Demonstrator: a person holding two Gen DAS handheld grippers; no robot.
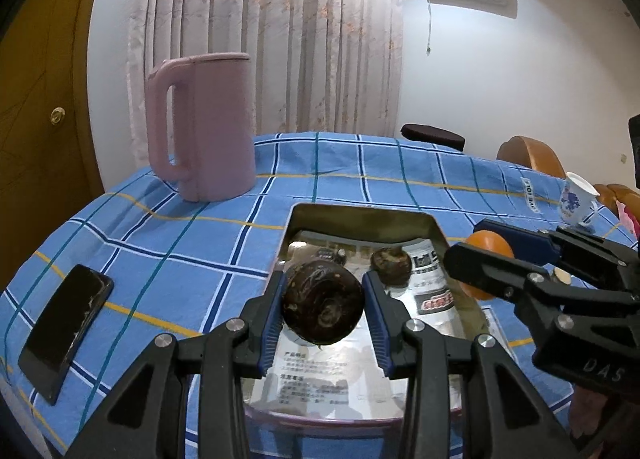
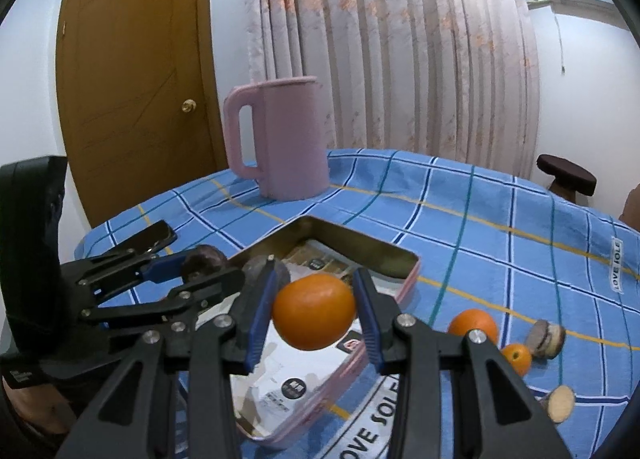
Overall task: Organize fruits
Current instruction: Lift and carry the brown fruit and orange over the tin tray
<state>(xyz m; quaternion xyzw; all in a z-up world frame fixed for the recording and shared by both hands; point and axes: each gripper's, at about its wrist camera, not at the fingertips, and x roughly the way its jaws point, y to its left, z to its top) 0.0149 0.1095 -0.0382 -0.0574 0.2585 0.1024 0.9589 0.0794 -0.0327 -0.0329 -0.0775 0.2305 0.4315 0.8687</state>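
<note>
Over the metal tin (image 1: 362, 219), at the middle of the blue checked bench (image 1: 160, 259), my left tongs (image 1: 324, 309) are clenched on a dark brown round fruit (image 1: 323, 305), held clear above the tin's paper-lined floor. At about two o'clock from them my right tongs (image 2: 316, 309) grip an orange (image 2: 314, 311) near the tin's right rim. One more dark fruit (image 1: 391, 267) already lies inside the tin, at its far end. By my reckoning the sorting is partly done: two fruits are in hand and not yet set down, while a second orange (image 2: 473, 326), a small orange (image 2: 517, 358) and a brown fruit (image 2: 545, 338) sit on the bench at four o'clock of the tin, near one another. A pink jug (image 1: 204, 127) stands at eleven o'clock.
</note>
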